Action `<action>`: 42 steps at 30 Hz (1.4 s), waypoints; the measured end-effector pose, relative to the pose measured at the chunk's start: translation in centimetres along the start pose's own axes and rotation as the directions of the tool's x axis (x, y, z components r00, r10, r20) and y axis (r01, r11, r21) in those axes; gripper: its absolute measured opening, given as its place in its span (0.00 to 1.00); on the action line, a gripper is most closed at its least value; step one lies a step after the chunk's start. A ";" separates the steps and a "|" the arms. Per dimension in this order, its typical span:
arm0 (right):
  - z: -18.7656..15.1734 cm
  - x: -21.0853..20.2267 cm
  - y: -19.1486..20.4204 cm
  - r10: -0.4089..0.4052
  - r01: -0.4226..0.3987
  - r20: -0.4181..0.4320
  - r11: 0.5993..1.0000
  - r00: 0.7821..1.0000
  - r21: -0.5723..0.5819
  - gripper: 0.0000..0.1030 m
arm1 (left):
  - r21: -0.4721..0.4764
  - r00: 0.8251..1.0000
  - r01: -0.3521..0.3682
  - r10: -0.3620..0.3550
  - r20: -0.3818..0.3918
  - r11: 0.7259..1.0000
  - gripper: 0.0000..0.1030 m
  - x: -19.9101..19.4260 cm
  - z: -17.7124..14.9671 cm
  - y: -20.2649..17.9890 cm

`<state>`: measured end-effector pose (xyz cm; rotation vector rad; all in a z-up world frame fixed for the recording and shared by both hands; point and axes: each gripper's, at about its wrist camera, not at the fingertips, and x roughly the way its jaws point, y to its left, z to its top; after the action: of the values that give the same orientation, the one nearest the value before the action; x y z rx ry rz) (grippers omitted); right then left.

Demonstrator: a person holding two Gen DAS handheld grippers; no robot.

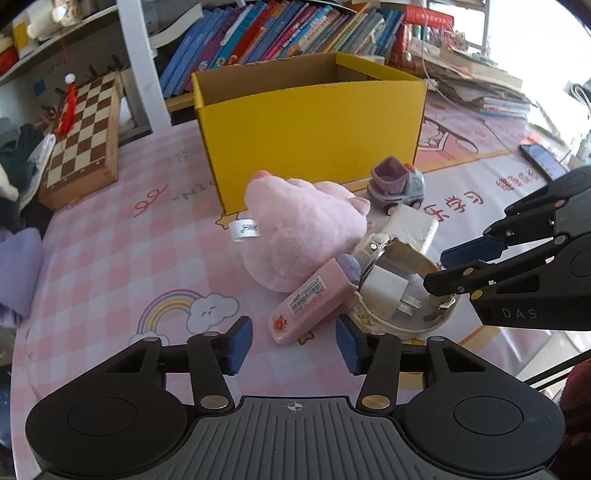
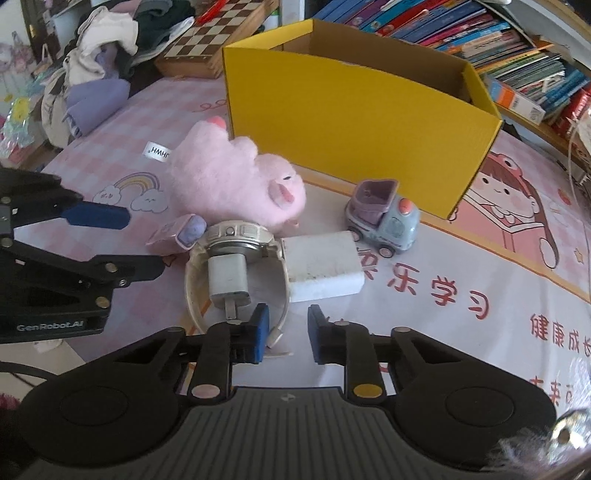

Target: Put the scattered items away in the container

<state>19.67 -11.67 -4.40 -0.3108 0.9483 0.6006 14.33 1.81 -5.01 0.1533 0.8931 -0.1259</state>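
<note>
An open yellow cardboard box [image 1: 310, 136] [image 2: 347, 125] stands on the table. In front of it lie a pink plush pig [image 1: 306, 232] [image 2: 229, 181], a toy truck [image 1: 399, 184] [image 2: 384, 218], a white block [image 1: 413, 225] [image 2: 321, 266], a pink stapler-like case [image 1: 310, 302] [image 2: 173, 232], and a white watch [image 1: 402, 295] [image 2: 236, 254] with a white charger plug [image 2: 227, 284] lying on it. My left gripper [image 1: 293, 343] is open just short of the pink case. My right gripper [image 2: 286, 334] is open, its left pad at the watch strap.
A chessboard box [image 1: 85, 140] and a pile of clothes [image 2: 96, 66] lie at the left. Books [image 1: 280, 33] fill a shelf behind the box. A phone [image 1: 543, 158] lies at the right. The table has a pink cartoon cloth [image 2: 480, 280].
</note>
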 end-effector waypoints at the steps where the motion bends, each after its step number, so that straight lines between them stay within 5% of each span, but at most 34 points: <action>1: 0.1 0.1 0.0 0.004 -0.004 -0.004 1.000 1.000 -0.003 0.17 | 0.011 1.000 -0.003 0.004 -0.001 1.000 0.46 0.2 0.1 -0.1; 11: 0.4 1.2 0.1 0.029 -0.030 -0.035 0.999 0.999 -0.020 0.11 | 0.136 1.000 -0.029 0.028 0.008 0.990 0.37 1.6 0.2 -1.6; 16: 0.3 0.9 -0.1 0.022 -0.022 -0.021 1.000 1.000 -0.012 0.07 | 0.162 0.999 -0.034 0.030 0.033 0.986 0.19 1.3 0.0 -1.4; 35: 0.0 -2.5 0.3 -0.034 0.033 0.086 0.999 0.996 0.012 0.07 | 0.138 0.994 0.035 -0.048 0.093 0.990 0.18 -2.1 -0.7 -1.2; 42: -0.6 -3.3 -0.2 -0.071 0.069 0.051 0.997 0.996 0.036 0.06 | 0.133 0.992 0.039 -0.055 0.113 0.990 0.17 -2.8 -1.0 -1.2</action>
<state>18.00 -13.27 -2.02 -0.2950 0.8931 0.5255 11.62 0.90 -3.47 0.2443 0.7723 -0.2353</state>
